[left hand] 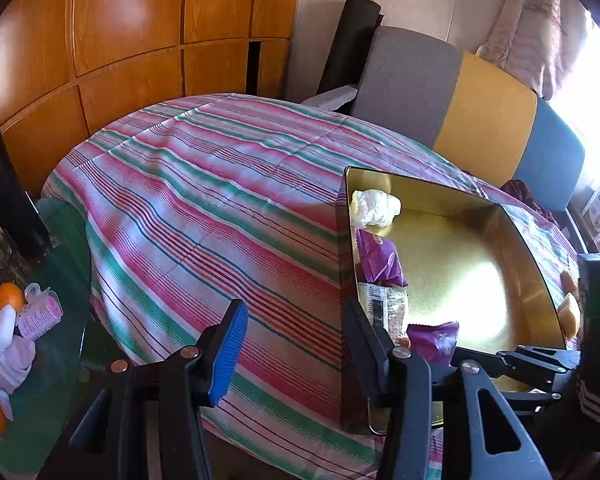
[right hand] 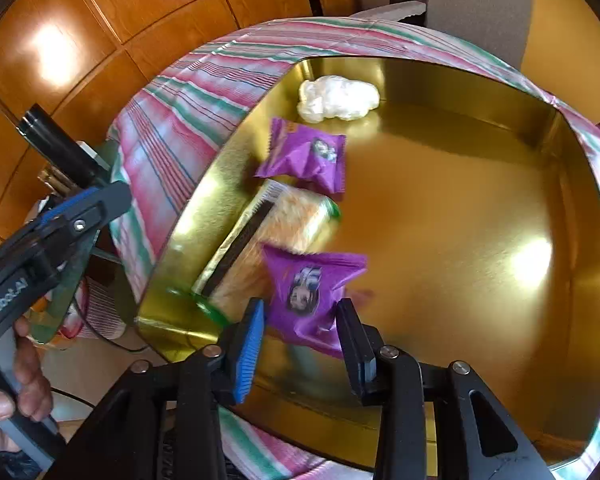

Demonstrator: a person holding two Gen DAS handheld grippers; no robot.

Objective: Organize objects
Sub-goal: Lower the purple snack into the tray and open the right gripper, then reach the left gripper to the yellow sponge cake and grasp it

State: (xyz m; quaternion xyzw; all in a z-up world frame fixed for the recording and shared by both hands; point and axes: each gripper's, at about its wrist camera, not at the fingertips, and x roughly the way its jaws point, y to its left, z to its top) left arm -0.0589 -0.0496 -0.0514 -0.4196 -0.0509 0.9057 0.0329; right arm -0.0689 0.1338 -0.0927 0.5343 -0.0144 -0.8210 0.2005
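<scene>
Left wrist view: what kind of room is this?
Probably a home living or dining room: wood-panelled cabinets, a table under a striped cloth, and a grey, yellow and blue sofa behind it. A gold tin of snacks sits on the cloth.

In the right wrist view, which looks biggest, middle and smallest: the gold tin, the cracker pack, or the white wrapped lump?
1. Gold tin, biggest by far; it holds the others.
2. Cracker pack.
3. White wrapped lump, though it sits farther from the camera, so its true size next to the pack is unsure.
</scene>
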